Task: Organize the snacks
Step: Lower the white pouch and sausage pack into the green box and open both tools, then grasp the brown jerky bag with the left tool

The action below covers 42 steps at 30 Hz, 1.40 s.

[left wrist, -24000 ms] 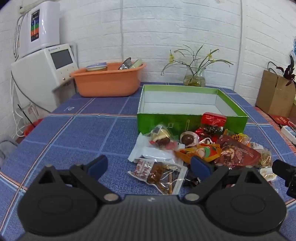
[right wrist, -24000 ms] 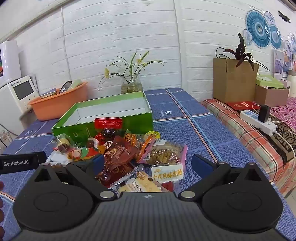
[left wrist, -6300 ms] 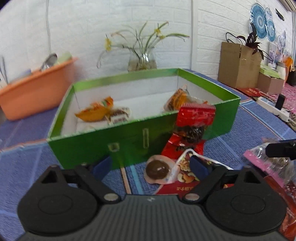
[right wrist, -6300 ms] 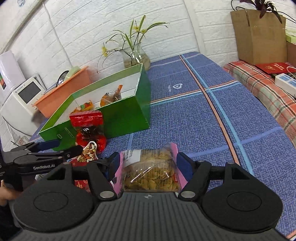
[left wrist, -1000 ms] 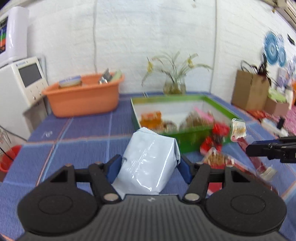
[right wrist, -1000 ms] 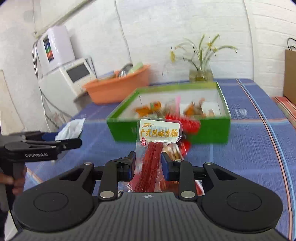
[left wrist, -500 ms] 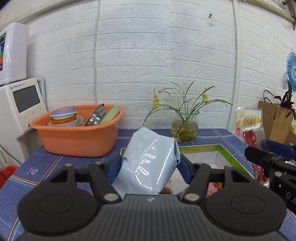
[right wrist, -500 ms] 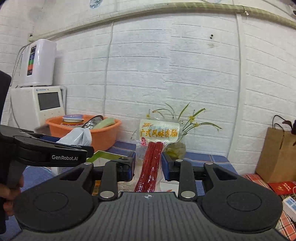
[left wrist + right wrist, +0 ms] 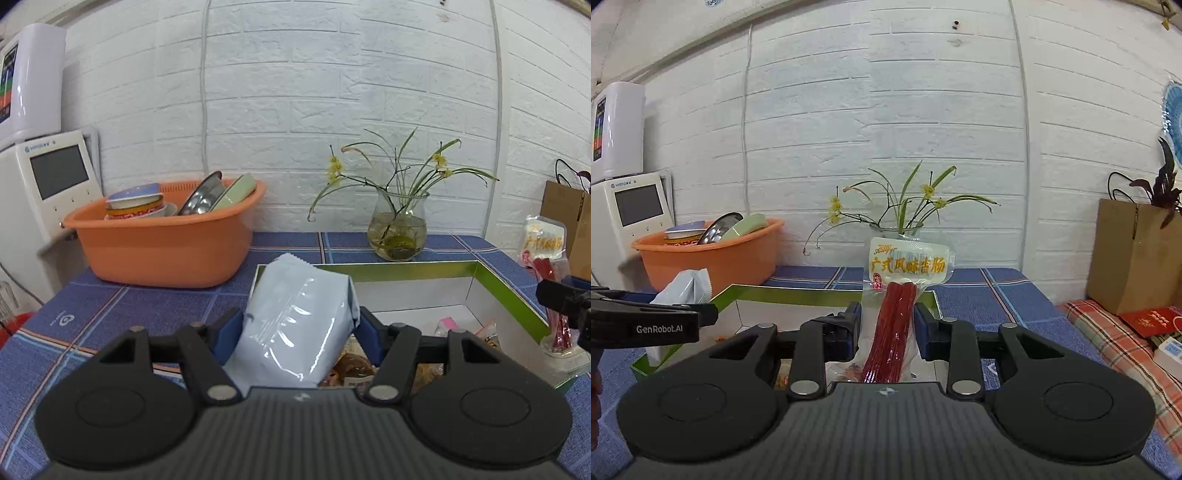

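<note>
1. The left gripper [image 9: 301, 326] pinches a pale blue pouch [image 9: 295, 321], held above the near left corner of the green box [image 9: 509, 291].
2. The right gripper [image 9: 886, 325] clamps a clear sausage packet [image 9: 897, 317] (red sticks inside, upright) over the box's right side.
3. Other snacks [image 9: 354, 365] lie inside the box.

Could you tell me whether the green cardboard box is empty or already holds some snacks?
Partly filled: the open green cardboard box holds several snack packets on its white floor.
</note>
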Each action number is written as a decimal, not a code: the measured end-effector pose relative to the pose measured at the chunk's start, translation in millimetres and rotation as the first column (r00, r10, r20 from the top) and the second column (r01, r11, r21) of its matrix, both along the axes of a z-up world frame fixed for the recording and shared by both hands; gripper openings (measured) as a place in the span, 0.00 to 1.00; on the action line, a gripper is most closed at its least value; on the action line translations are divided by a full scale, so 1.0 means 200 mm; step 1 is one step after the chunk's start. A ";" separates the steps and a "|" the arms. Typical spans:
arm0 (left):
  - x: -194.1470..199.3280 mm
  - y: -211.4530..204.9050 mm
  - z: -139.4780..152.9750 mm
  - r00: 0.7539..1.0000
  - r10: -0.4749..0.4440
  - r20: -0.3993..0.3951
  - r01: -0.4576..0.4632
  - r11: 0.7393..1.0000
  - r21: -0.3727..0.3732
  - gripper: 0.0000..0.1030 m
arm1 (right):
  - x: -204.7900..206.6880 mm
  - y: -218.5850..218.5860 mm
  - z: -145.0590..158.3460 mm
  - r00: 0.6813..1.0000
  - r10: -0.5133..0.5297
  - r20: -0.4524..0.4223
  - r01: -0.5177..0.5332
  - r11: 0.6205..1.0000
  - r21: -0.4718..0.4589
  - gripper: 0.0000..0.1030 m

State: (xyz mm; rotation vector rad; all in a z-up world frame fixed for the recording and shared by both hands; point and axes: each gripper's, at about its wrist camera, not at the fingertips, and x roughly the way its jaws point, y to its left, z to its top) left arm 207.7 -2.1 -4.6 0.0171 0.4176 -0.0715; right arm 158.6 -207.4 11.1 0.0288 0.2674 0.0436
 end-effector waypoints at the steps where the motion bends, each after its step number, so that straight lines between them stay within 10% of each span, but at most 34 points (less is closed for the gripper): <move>1: 0.00 0.00 0.00 1.000 0.003 0.000 -0.003 1.000 0.004 0.62 | 0.00 0.00 0.01 1.000 0.000 0.007 0.000 1.000 -0.002 0.53; 10: -0.03 -0.03 0.02 1.000 -0.005 0.027 0.004 1.000 0.012 0.62 | 0.07 0.01 0.06 0.999 -0.006 -0.036 0.011 0.992 0.126 0.53; 31: 0.01 -0.04 -0.04 1.000 -0.004 0.004 0.003 1.000 0.020 0.64 | 0.15 0.01 -0.12 0.994 -0.037 -0.101 0.041 0.998 0.041 0.55; 37: -0.02 -0.03 -0.02 0.999 0.005 0.042 -0.005 1.000 -0.003 0.76 | 0.15 0.02 -0.13 0.996 -0.015 -0.088 0.019 0.999 0.044 0.94; 42: -0.04 -0.02 0.01 0.998 0.010 0.061 -0.011 1.000 0.002 0.78 | 0.11 -0.01 -0.08 0.999 -0.022 -0.035 0.025 0.996 0.083 0.96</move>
